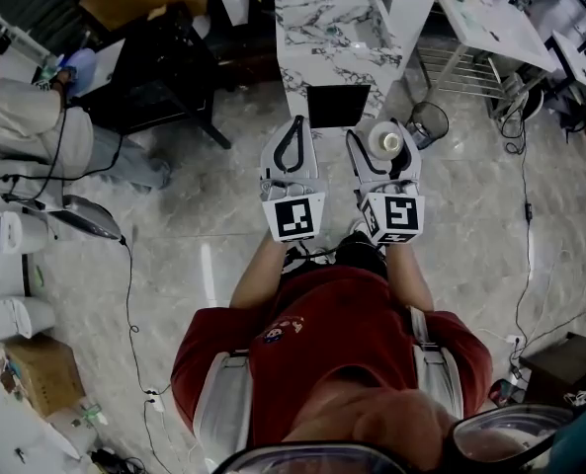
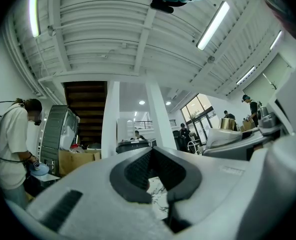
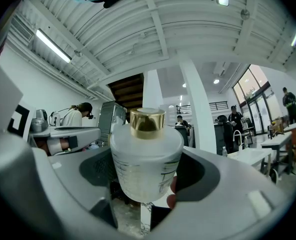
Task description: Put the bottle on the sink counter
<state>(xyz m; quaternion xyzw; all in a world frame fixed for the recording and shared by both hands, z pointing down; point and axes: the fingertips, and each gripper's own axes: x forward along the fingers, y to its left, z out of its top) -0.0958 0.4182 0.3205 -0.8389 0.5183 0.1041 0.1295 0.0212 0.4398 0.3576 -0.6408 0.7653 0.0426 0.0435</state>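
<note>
A frosted white bottle (image 3: pixel 147 156) with a gold cap stands upright between the jaws of my right gripper (image 3: pixel 145 184), which is shut on its body. In the head view the bottle (image 1: pixel 387 144) shows from above in that gripper (image 1: pixel 381 134), over the floor just short of the marble sink counter (image 1: pixel 317 52). My left gripper (image 1: pixel 296 126) hangs beside it on the left, tips together and nothing in it. In its own view the left gripper (image 2: pixel 155 184) shows only a bit of marble through its padded hollow.
A dark panel (image 1: pixel 338 105) stands against the counter's near face. A wire bin (image 1: pixel 429 119) sits on the floor to its right, white tables (image 1: pixel 500 23) beyond it. A person in a white hoodie (image 1: pixel 26 126) is at the left, with dark furniture (image 1: pixel 164 67) and floor cables nearby.
</note>
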